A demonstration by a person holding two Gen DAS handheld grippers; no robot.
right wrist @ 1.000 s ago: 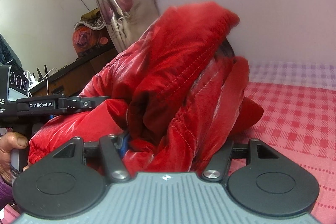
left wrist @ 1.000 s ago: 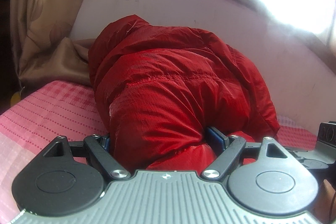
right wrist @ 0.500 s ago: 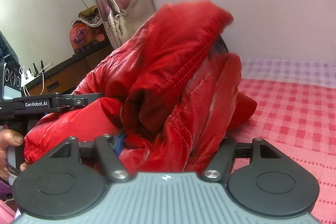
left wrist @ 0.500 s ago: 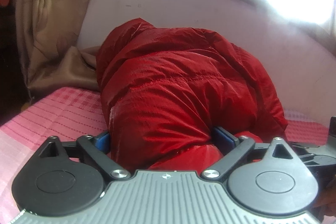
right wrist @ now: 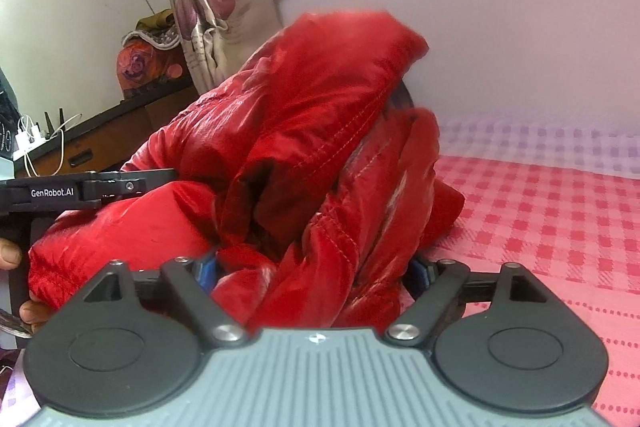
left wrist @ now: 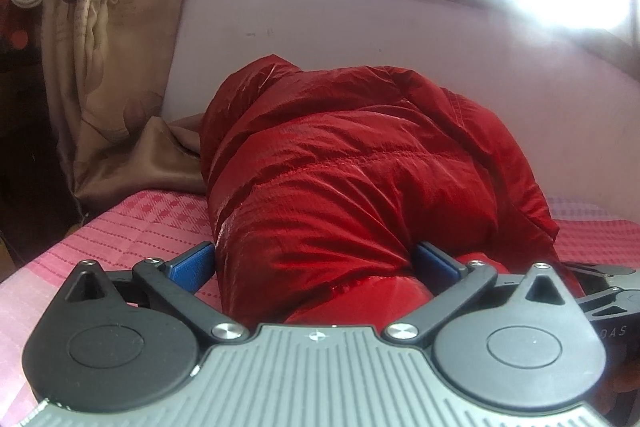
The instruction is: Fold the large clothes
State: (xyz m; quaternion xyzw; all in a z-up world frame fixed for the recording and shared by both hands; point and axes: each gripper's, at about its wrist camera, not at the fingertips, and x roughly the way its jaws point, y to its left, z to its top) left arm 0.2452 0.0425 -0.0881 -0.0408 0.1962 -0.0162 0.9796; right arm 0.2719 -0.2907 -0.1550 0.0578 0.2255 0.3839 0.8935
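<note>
Both tools pinch the red puffer jacket [left wrist: 352, 183]: the left gripper [left wrist: 316, 261] has its blue pads [left wrist: 192, 263] squeezing a thick bundle, and the right gripper [right wrist: 316, 271] clamps another bunch. Shiny, quilted and stitched, the jacket is heaped on the pink checked bedsheet [right wrist: 540, 211], near the bed's edge by the wall [left wrist: 320, 35]. "GenRobot.AI" shows on the left tool in the right view.

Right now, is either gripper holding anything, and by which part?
Both hold the puffy red quilted jacket. The left gripper clamps a thick bunched fold at its near end; the right gripper clamps bunched folds at its near edge. Which garment part cannot be told.
</note>
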